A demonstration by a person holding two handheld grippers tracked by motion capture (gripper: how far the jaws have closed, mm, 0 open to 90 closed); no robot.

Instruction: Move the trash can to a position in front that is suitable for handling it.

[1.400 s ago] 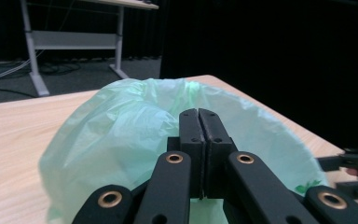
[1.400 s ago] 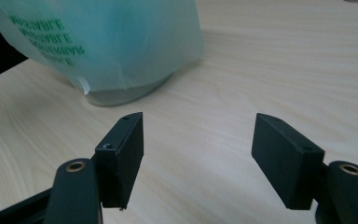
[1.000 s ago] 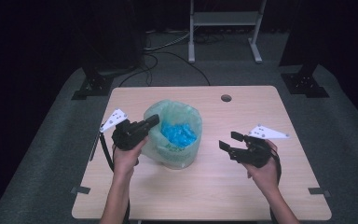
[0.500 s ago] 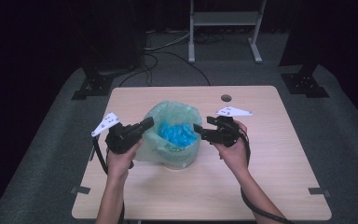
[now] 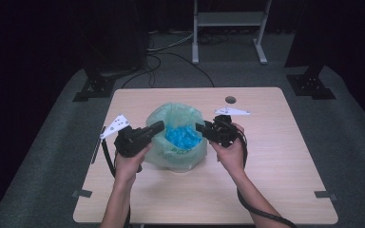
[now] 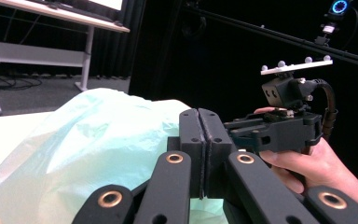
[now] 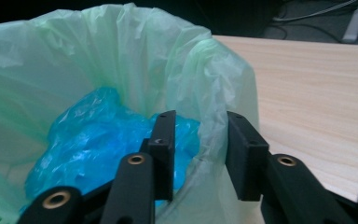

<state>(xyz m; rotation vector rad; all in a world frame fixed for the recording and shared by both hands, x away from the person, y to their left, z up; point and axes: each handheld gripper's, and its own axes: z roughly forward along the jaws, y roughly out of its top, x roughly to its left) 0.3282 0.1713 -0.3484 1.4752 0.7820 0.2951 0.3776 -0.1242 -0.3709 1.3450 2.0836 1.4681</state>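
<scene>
A bin lined with a pale green bag point(image 5: 171, 154) stands mid-table, with crumpled blue plastic point(image 5: 183, 137) inside it. My left gripper point(image 5: 158, 126) lies on the bag's left rim, its jaws pressed together point(image 6: 199, 140) and seemingly pinching the film there. My right gripper point(image 5: 200, 127) is at the right rim and stands open point(image 7: 200, 128). One jaw is inside the green bag point(image 7: 121, 56) above the blue plastic point(image 7: 88, 140), the other outside. The rim film runs between them without being pinched.
The wooden table point(image 5: 275, 190) has a small round hole point(image 5: 230, 99) behind the bin. On the floor beyond stand a metal frame point(image 5: 228, 19) and two black stand bases point(image 5: 95, 88) point(image 5: 311, 85). Cables trail from both grippers toward the table's near edge.
My right gripper has swung left from the table's right side to the bag's right rim and now straddles it. The left gripper stayed at the left rim.
</scene>
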